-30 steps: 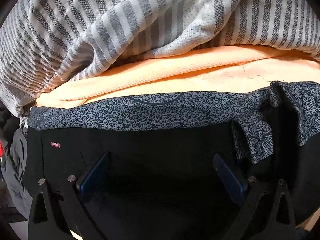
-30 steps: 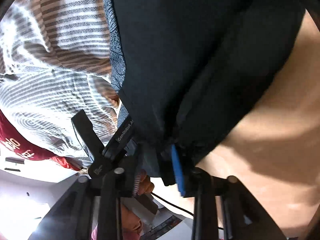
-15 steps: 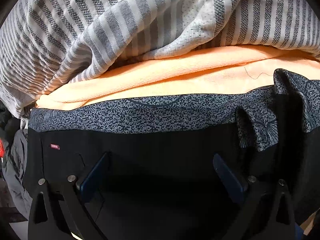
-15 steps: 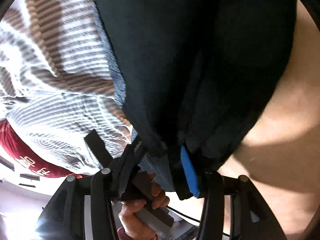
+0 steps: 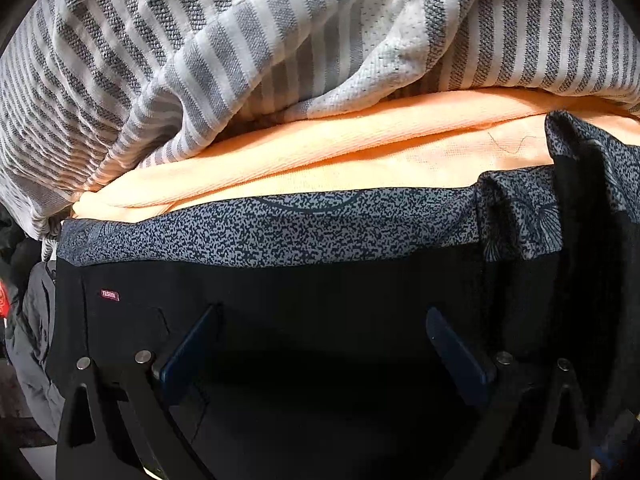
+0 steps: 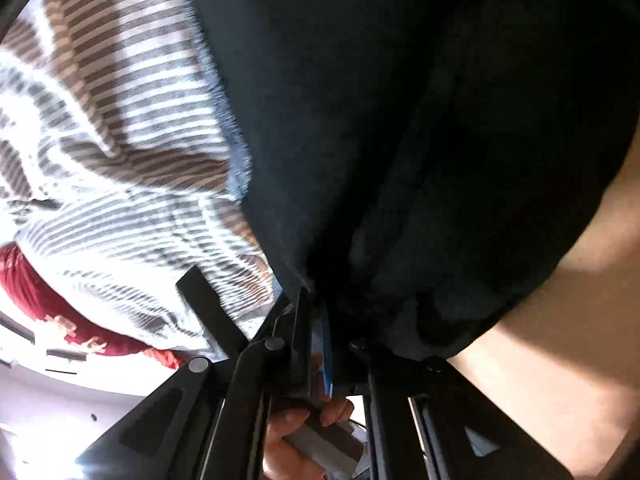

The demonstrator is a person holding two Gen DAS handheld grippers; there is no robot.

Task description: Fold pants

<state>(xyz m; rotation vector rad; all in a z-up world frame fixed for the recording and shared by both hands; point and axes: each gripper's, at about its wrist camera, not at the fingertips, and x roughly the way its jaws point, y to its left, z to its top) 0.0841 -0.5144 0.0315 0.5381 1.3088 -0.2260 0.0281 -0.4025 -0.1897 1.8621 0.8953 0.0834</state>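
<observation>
A striped blanket (image 5: 240,60) and orange cloth (image 5: 320,160) back the scene. The black pants (image 5: 320,288) lie in front of the blanket, long axis crosswise. The left hand-held gripper (image 5: 320,340) hovers above them, fingers apart; the right hand-held gripper (image 6: 320,320), just closed, is clamped on their edge.

Pants (image 5: 320,304) on towel (image 5: 320,160), striped blanket (image 5: 240,40) behind, overlapping it.

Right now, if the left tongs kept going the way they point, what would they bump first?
Probably the black pants. The open left tongs point down at that dark cloth spread right between them, though how near it lies is hard to judge.
</observation>
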